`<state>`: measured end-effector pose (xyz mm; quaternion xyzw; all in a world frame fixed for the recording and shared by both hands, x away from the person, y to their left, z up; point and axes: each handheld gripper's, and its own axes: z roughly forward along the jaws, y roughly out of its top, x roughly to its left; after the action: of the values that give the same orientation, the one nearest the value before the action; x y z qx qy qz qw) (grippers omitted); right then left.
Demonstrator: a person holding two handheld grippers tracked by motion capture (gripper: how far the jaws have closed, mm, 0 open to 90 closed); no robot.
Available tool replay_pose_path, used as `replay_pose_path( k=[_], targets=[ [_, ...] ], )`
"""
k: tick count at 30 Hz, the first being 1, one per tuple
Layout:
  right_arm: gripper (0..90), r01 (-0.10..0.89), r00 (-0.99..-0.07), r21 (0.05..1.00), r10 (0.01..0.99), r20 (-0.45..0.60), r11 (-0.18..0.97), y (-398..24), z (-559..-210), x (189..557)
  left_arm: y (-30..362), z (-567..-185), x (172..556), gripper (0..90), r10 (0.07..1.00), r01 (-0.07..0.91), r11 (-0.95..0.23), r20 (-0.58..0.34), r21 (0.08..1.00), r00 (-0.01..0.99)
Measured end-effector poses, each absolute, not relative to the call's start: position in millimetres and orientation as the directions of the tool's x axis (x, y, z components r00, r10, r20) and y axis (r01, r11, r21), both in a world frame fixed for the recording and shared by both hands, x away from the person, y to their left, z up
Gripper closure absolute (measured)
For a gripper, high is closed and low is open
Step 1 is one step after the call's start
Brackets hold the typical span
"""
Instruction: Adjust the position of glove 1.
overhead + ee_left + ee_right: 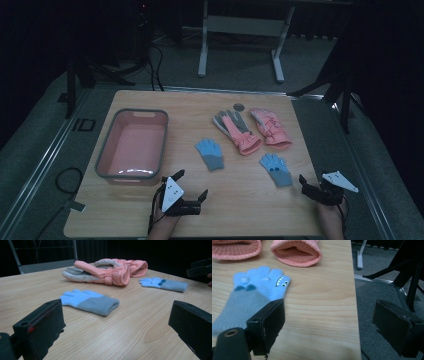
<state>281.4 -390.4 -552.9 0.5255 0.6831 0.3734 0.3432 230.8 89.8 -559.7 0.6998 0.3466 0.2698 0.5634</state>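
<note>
Wooden desk [240,200], dark room. Nearest: our left tool [186,191] and right tool [314,189], both spread, empty. Next: two blue knit gloves [211,154] [276,169]. Farther: pink ski gloves [252,129]; pink basin [131,145] left. We judge: lower squarely over nearest glove's cuff, pinch.

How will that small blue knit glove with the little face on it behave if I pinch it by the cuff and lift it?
The blue glove lies flat and limp on the table, so it will probably droop from the cuff rather than hold shape. Its fuzzy knit looks grippy, so slipping seems unlikely. It is thin and soft and likely very light; pushed, it may bunch up rather than slide cleanly.
</note>
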Motion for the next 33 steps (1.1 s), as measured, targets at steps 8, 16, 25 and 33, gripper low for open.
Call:
replay_pose_path(
  k=[8,16,25,33],
  targets=[
    [11.1,0.431,-0.250,0.889,0.967,-0.049,0.157,-394,-549,277,90,-560,230,0.3,0.791,0.176,-0.122,-0.011,0.977,0.611],
    [11.1,0.420,-0.281,0.897,0.960,-0.020,0.141,-388,-510,279,91,-560,230,0.3,0.790,0.176,-0.116,-0.017,0.977,0.613],
    [12.8,0.483,-0.262,0.870,0.964,0.035,0.100,-379,-476,295,91,-560,230,0.3,0.790,0.175,-0.111,-0.020,0.978,0.612],
    [23.1,0.464,-0.348,0.879,0.935,0.068,0.109,-362,-452,304,91,-560,230,0.2,0.791,0.176,-0.111,-0.020,0.978,0.612]
  ],
)
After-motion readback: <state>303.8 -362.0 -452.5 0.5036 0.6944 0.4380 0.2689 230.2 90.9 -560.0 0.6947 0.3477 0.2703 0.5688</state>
